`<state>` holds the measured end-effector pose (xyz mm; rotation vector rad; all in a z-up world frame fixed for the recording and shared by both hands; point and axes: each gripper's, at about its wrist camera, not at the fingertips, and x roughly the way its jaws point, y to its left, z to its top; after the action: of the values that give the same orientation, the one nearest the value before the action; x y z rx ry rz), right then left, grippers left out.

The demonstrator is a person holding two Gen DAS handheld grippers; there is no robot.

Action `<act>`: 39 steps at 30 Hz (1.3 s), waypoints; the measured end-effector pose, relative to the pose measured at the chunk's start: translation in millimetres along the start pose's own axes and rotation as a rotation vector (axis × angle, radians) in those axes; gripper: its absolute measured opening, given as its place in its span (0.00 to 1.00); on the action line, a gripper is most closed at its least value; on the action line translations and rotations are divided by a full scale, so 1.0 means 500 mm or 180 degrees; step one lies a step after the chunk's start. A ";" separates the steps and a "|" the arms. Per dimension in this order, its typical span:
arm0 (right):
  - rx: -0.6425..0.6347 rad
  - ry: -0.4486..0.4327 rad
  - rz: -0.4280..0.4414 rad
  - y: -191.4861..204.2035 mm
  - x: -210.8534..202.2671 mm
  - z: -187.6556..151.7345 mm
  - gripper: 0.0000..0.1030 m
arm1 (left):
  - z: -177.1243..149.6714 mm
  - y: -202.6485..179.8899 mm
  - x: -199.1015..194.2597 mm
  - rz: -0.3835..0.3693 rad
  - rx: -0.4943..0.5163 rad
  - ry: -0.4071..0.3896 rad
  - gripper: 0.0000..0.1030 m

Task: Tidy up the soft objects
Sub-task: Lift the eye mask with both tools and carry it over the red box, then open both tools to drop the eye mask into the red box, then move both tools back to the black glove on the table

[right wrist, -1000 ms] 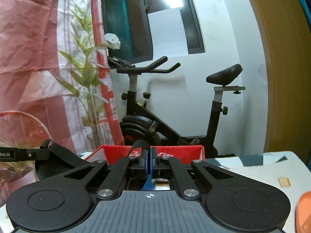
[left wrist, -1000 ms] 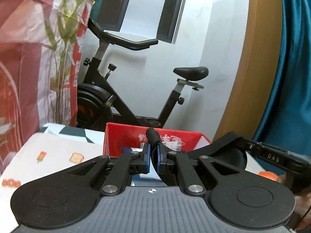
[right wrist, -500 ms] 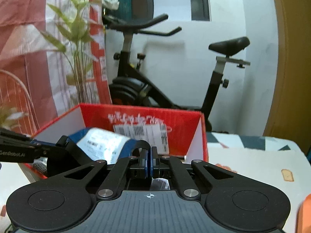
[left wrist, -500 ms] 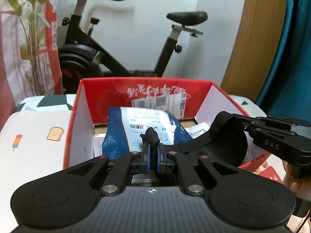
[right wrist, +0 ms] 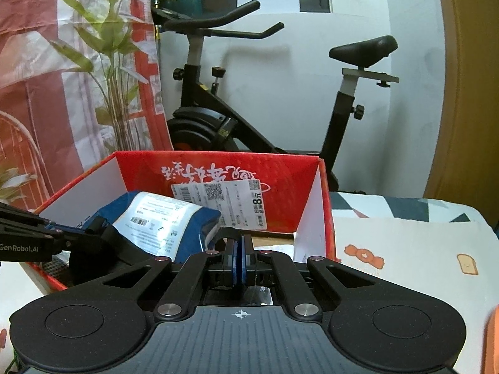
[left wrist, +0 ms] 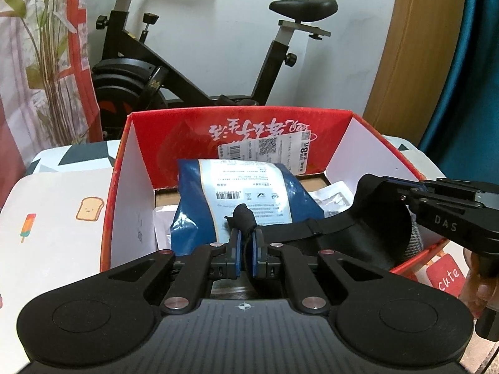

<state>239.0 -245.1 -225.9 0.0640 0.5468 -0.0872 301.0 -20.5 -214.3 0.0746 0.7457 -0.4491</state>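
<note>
A black fabric item [left wrist: 368, 227], like a cap or strap, hangs between my two grippers over the red cardboard box [left wrist: 315, 131]. My left gripper [left wrist: 245, 249] is shut on one black end of it. My right gripper [right wrist: 239, 249] is shut on the other end; it also shows in the left wrist view [left wrist: 452, 215], over the box's right side. A blue soft parcel [left wrist: 237, 199] with a white label lies inside the box, also seen from the right wrist [right wrist: 162, 224]. Clear plastic packets [left wrist: 333, 193] lie beside it.
The box stands on a table with a white cartoon-print cloth [left wrist: 56, 218]. An exercise bike [left wrist: 187, 71] stands behind against a white wall. A red-and-white curtain with a plant [right wrist: 78, 78] is at the left. A wooden door frame [left wrist: 414, 46] is at the right.
Both grippers have tilted down and come closer to the box, carrying the black item; the box's inside and the blue parcel have come into view.
</note>
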 end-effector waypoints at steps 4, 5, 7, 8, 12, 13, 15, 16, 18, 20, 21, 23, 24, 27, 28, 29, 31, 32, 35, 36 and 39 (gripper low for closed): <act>-0.0001 0.0018 -0.0026 -0.002 -0.004 -0.002 0.03 | 0.001 0.004 0.003 0.0035 -0.0025 0.0039 0.08; 0.0000 0.0022 -0.0031 -0.003 -0.006 -0.004 0.03 | 0.001 0.005 0.003 0.0043 -0.0030 0.0050 0.08; 0.0000 0.0034 -0.0044 -0.005 -0.008 -0.005 0.03 | 0.000 0.005 0.002 0.0049 -0.0046 0.0070 0.08; -0.0002 0.0040 -0.0054 -0.005 -0.010 -0.005 0.03 | 0.000 0.004 0.001 0.0057 -0.0041 0.0074 0.08; -0.0008 0.0059 -0.0089 -0.004 -0.018 -0.004 0.05 | 0.001 0.001 -0.003 0.0090 -0.0036 0.0084 0.09; -0.0009 0.0066 -0.0095 -0.004 -0.020 -0.003 0.06 | 0.002 -0.001 -0.004 0.0104 -0.0029 0.0086 0.09; -0.0012 0.0078 -0.0100 -0.003 -0.025 -0.001 0.10 | 0.004 -0.004 -0.007 0.0128 -0.0007 0.0087 0.10; -0.0020 0.0087 -0.0119 -0.002 -0.028 0.000 0.12 | 0.005 -0.007 -0.010 0.0145 0.0005 0.0083 0.10; -0.0035 0.0111 -0.0154 0.001 -0.034 0.003 0.20 | 0.009 -0.011 -0.017 0.0166 0.0020 0.0071 0.16; -0.0048 0.0101 -0.0157 0.005 -0.044 0.008 0.25 | 0.014 -0.017 -0.029 0.0181 0.0041 0.0040 0.33; -0.0067 0.0095 -0.0176 0.009 -0.050 0.011 0.35 | 0.017 -0.021 -0.036 0.0193 0.0060 0.0014 0.46; -0.0104 0.0060 -0.0204 0.015 -0.063 0.016 0.51 | 0.021 -0.030 -0.056 0.0222 0.0106 -0.0068 0.59; -0.0124 0.0022 -0.0227 0.019 -0.072 0.018 0.56 | 0.023 -0.035 -0.067 0.0246 0.0133 -0.0120 0.64; -0.0178 -0.0074 -0.0272 0.028 -0.098 0.026 0.76 | 0.028 -0.049 -0.100 0.0320 0.0185 -0.0246 0.84; -0.0181 -0.0129 -0.0296 0.032 -0.108 0.027 0.81 | 0.027 -0.053 -0.112 0.0376 0.0186 -0.0298 0.89; -0.0183 -0.0165 -0.0301 0.034 -0.116 0.029 0.90 | 0.023 -0.059 -0.126 0.0459 0.0190 -0.0371 0.94; -0.0231 -0.0246 -0.0304 0.043 -0.133 0.028 0.99 | 0.015 -0.066 -0.150 0.0541 0.0170 -0.0504 0.96; -0.0260 -0.0281 -0.0302 0.047 -0.141 0.028 1.00 | 0.010 -0.067 -0.162 0.0566 0.0140 -0.0563 0.97; -0.0295 -0.0315 -0.0306 0.060 -0.160 0.023 1.00 | -0.001 -0.067 -0.189 0.0586 0.0042 -0.0668 1.00; -0.0297 -0.0322 -0.0290 0.063 -0.165 0.021 1.00 | -0.006 -0.067 -0.198 0.0596 0.0017 -0.0701 1.00; -0.0316 -0.0366 -0.0287 0.077 -0.183 0.005 1.00 | -0.020 -0.064 -0.220 0.0635 -0.0017 -0.0736 1.00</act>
<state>166.3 -200.9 -174.5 -0.0621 0.4383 -0.1506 210.3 -6.8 -145.3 0.0895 0.5061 -0.2599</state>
